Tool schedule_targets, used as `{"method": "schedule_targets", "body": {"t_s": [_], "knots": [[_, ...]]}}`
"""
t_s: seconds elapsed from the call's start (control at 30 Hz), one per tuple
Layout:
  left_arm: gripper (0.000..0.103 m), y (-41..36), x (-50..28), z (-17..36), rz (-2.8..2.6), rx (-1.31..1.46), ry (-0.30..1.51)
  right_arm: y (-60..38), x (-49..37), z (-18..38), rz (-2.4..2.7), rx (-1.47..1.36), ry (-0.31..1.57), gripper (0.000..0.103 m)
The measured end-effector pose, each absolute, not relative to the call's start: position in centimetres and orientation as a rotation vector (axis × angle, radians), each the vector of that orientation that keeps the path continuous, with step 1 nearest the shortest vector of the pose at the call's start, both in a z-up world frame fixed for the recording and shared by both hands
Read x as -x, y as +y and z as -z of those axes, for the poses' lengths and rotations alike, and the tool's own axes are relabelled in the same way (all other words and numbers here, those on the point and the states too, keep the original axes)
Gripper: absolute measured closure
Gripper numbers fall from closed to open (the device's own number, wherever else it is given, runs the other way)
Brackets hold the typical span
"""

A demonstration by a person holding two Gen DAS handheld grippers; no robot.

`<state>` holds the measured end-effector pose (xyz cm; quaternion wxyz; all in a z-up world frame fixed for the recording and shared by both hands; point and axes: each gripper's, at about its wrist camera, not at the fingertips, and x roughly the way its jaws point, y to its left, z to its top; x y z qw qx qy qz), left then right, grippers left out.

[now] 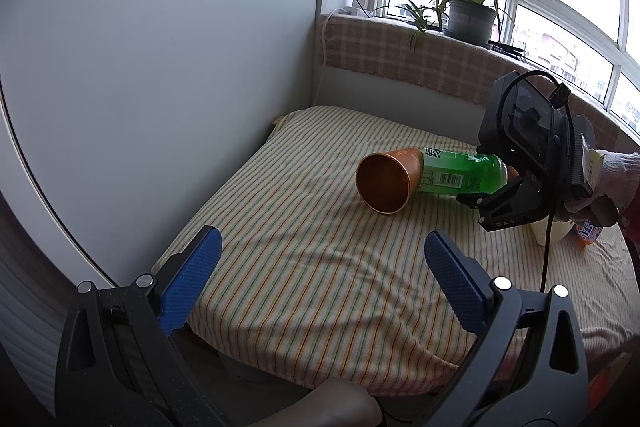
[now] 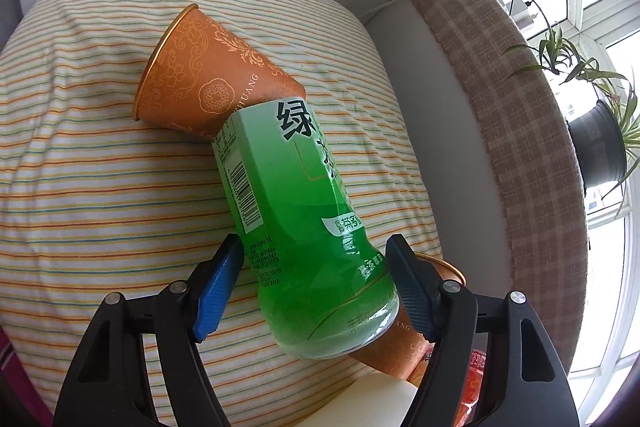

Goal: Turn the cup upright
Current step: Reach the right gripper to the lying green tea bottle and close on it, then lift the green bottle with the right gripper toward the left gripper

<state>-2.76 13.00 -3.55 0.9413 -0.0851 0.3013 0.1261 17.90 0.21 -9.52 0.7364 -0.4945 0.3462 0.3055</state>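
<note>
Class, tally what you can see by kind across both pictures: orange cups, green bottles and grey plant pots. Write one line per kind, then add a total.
orange cup: 2, one on its side, one partly hidden under the bottle's near end
green bottle: 1
grey plant pot: 1
Total: 4

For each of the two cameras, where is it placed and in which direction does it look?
Left wrist: sits on the left tool, low at the bed's near edge, facing the window; its blue fingers show, plus the right tool and a gloved hand.
Right wrist: sits on the right tool, looking along the green bottle toward the wall.
Shared: orange cup lying on its side, bottle, striped cloth, potted plant.
</note>
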Motion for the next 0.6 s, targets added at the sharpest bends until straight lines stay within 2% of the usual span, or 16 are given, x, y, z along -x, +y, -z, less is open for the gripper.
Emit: {"method": "schedule_targets", "body": {"t_s": [0.33,0.6], "knots": [[0.000,12.5,3.6,3.2,-0.242,0.181,0.600,-1.2,-14.7,8.7,-0.676,1.039,0.761,0.035],[0.000,11.5,4.0,2.7,-0.213,0.171,0.584,-3.9,-12.5,5.7,-0.666,0.837,0.741,0.035]]}}
